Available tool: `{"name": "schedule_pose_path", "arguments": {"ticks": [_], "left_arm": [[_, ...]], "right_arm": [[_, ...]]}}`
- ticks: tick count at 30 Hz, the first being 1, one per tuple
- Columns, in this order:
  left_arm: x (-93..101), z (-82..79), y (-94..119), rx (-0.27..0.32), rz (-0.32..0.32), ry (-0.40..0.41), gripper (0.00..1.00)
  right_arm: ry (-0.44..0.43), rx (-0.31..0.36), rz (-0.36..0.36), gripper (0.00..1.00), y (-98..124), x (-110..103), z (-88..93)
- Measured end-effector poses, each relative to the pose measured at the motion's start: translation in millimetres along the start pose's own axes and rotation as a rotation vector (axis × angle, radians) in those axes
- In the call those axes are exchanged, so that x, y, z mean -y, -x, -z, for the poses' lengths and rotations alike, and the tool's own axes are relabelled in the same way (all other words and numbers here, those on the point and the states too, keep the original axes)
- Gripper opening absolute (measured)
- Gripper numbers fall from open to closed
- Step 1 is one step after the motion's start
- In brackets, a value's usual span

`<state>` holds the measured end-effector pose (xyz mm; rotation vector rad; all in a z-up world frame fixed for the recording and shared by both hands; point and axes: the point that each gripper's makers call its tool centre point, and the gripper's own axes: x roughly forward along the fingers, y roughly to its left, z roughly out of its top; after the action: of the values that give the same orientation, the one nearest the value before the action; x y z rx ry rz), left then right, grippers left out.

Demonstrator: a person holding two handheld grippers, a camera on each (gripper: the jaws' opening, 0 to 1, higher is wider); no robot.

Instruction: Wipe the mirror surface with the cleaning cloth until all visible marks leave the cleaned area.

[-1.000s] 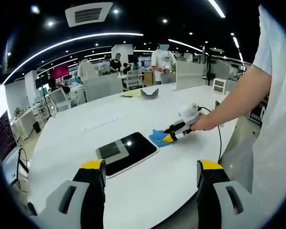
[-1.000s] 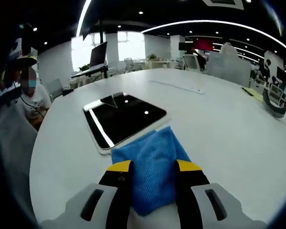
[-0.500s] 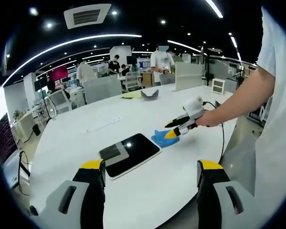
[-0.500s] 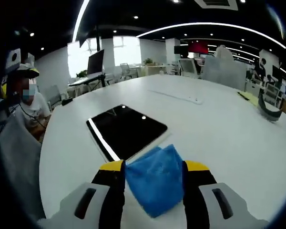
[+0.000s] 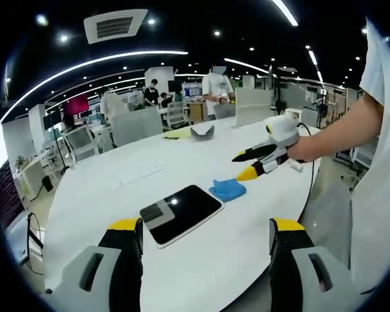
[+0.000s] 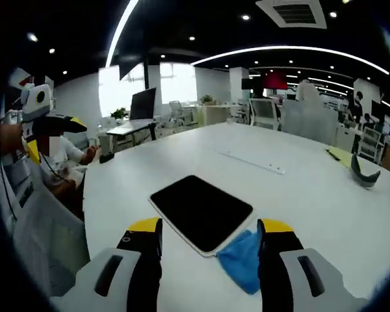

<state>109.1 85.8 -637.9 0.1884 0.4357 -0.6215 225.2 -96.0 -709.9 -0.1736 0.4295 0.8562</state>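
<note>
Dark rectangular mirror point(image 5: 181, 212) with a white edge lies flat on the round white table point(image 5: 201, 260).

A crumpled blue cleaning cloth point(image 5: 227, 190) rests just beside one corner of it. The right gripper point(image 5: 247, 165) hangs above the cloth, jaws parted, gripping nothing. The left gripper point(image 5: 207, 229) hovers near the table edge, jaws spread wide and empty.

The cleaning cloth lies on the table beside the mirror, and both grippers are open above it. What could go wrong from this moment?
1. The blue cloth lies on the table, released; the right gripper hangs open above it, so wiping may end with the mirror not cleaned.
2. The cloth touches the mirror's edge; a careless regrasp could push the mirror.
3. The left gripper is open and away, so nothing steadies the mirror.
</note>
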Motion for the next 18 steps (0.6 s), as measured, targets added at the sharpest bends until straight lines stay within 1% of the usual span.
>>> {"name": "schedule_pose_path", "arguments": {"ticks": [3, 5, 11, 14, 15, 16, 18], "left_arm": [[-4.6, 0.8, 5, 0.003, 0.006, 0.003, 0.80], [-9.4, 1.3, 10, 0.006, 0.008, 0.000, 0.80], [-21.4, 1.6, 18, 0.013, 0.015, -0.004, 0.81], [-25.6, 3.1, 22, 0.009, 0.018, -0.005, 0.81], [-26.8, 3.4, 23, 0.009, 0.018, -0.007, 0.81], [-28.6, 4.1, 25, 0.008, 0.020, -0.008, 0.81], [-31.0, 5.0, 27, 0.006, 0.021, -0.007, 0.82]], "right_arm": [[-0.010, 0.018, 0.009, 0.61, 6, -13, -10.2], [-0.008, 0.015, 0.008, 0.62, 8, -21, -13.9], [-0.032, 0.028, 0.005, 0.67, 19, -52, -32.2], [-0.036, 0.046, 0.006, 0.71, 25, -64, -41.4], [-0.052, 0.057, 0.010, 0.72, 27, -68, -45.0], [-0.061, 0.060, 0.011, 0.74, 29, -71, -46.3], [-0.052, 0.057, 0.013, 0.75, 30, -77, -46.2]]}}
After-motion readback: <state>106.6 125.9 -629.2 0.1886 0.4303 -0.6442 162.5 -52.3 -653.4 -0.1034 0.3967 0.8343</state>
